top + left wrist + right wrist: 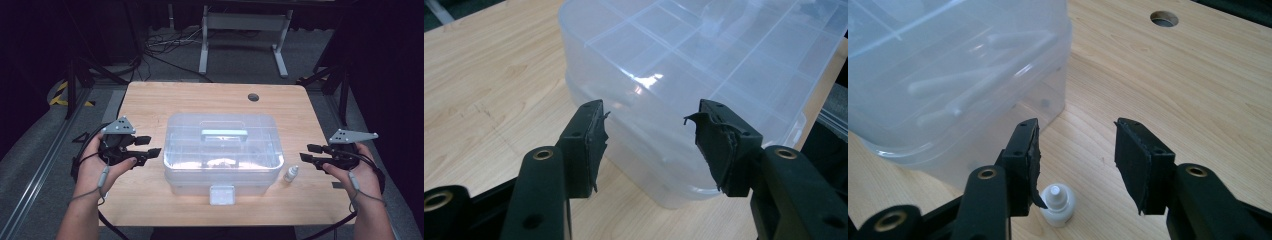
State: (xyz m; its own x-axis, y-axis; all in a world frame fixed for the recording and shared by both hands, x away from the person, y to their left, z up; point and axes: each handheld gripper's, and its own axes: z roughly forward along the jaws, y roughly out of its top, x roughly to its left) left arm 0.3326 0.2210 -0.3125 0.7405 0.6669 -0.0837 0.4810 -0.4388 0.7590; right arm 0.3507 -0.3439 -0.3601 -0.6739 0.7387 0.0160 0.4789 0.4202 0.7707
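A clear plastic organiser box (221, 150) with a handle and a front latch sits shut in the middle of the wooden table (150, 105). A small white dropper bottle (291, 174) stands upright by the box's right front corner. My left gripper (148, 146) hovers open just left of the box (704, 65), nothing between its jaws. My right gripper (309, 153) is held to the right of the bottle, open. In the right gripper view the bottle (1058, 204) stands low between the jaws, close to the left pad (1029, 160), and I cannot tell if they touch.
A round cable hole (253, 97) is at the table's far right. Bare tabletop lies behind and on both sides of the box. Cables and a white table frame (243, 30) are on the floor beyond the far edge.
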